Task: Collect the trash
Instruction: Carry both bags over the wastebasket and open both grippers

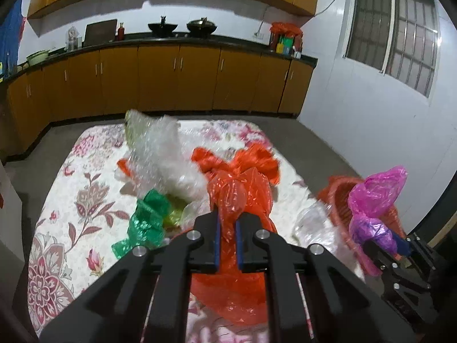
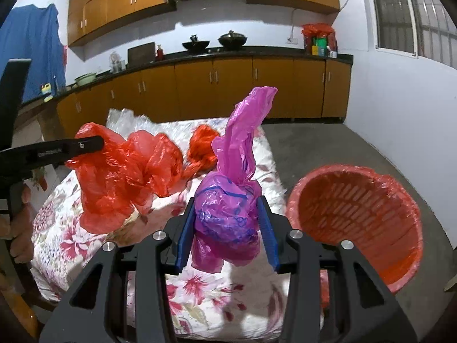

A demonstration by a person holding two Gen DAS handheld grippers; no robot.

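My left gripper (image 1: 227, 223) is shut on a crumpled orange-red plastic bag (image 1: 240, 191) and holds it above the flowered table; it shows in the right wrist view (image 2: 125, 171) hanging from the left gripper (image 2: 94, 144). My right gripper (image 2: 227, 228) is shut on a pink-purple plastic bag (image 2: 228, 214), which also shows in the left wrist view (image 1: 374, 200). An orange-red slatted trash basket (image 2: 357, 214) stands on the floor right of the table, just right of my right gripper. A clear bubble wrap piece (image 1: 160, 154) and a green bag (image 1: 145, 223) lie on the table.
The table has a floral cloth (image 1: 71, 214). Another small red bag (image 2: 202, 145) lies at its far side. Brown kitchen cabinets (image 1: 177, 80) with woks on the counter run along the back wall. A window (image 1: 394, 34) is at the right. Grey floor (image 2: 328, 148) surrounds the table.
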